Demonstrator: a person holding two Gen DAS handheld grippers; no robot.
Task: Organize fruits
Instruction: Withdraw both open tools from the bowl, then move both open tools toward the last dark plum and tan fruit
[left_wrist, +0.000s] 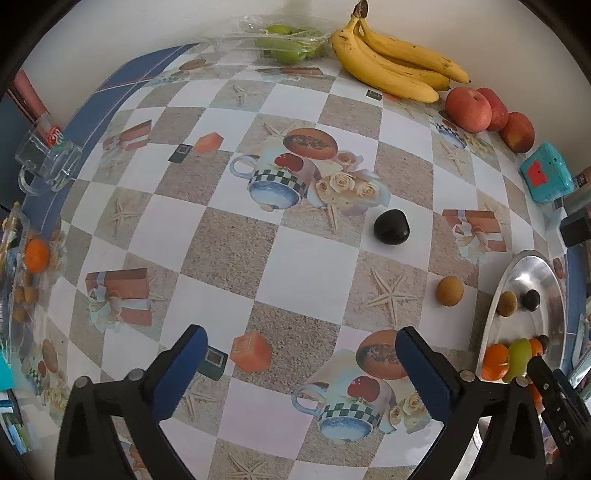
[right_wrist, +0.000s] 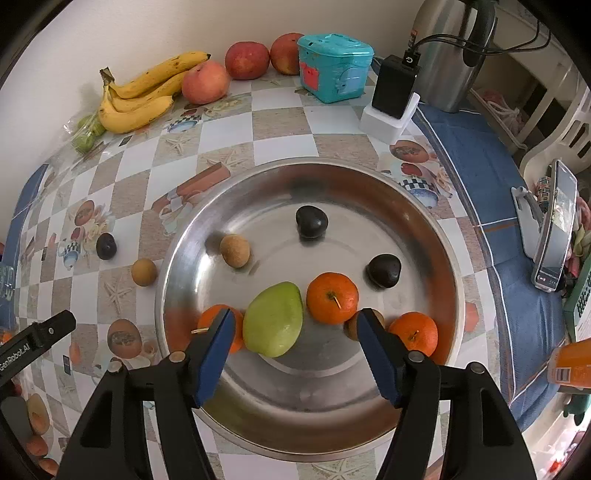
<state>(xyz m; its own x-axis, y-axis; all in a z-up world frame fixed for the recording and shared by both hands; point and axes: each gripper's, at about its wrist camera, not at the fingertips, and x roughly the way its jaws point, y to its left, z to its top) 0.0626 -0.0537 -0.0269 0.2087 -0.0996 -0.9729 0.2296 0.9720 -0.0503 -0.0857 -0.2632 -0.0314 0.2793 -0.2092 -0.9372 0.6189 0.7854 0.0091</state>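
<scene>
My right gripper (right_wrist: 293, 345) hangs over the near half of the steel bowl (right_wrist: 436, 236), jaws spread wide and holding nothing. Just ahead of its blue pads lies a green mango (right_wrist: 274, 319), between the two fingers' lines. An orange (right_wrist: 221, 325) sits partly behind the left pad, a second orange (right_wrist: 333, 297) just right of the mango, and a third (right_wrist: 415, 332) beside the right finger, with a small brown fruit (right_wrist: 351, 326) tucked behind that pad. Further in I see a tan round fruit (right_wrist: 235, 250) to the left and two dark fruits (right_wrist: 311, 220) (right_wrist: 384, 270) toward the far side.

My left gripper (left_wrist: 301, 373) is also released, jaws wide apart, above bare checkered tablecloth (left_wrist: 303, 273). Ahead and to its right, another tan fruit (left_wrist: 449, 290) rests on the cloth, close to the bowl's rim (left_wrist: 517, 266) but outside it. Beyond that lies a dark fruit (left_wrist: 391, 226), well apart from the bowl.

Far ahead against the wall I see a banana bunch (left_wrist: 391, 61), a bag of green fruit (left_wrist: 286, 42) to its left, and red apples (left_wrist: 468, 110) to its right. A teal box (left_wrist: 547, 172) stands past the apples, and a glass mug (left_wrist: 48, 158) far off to the left.
</scene>
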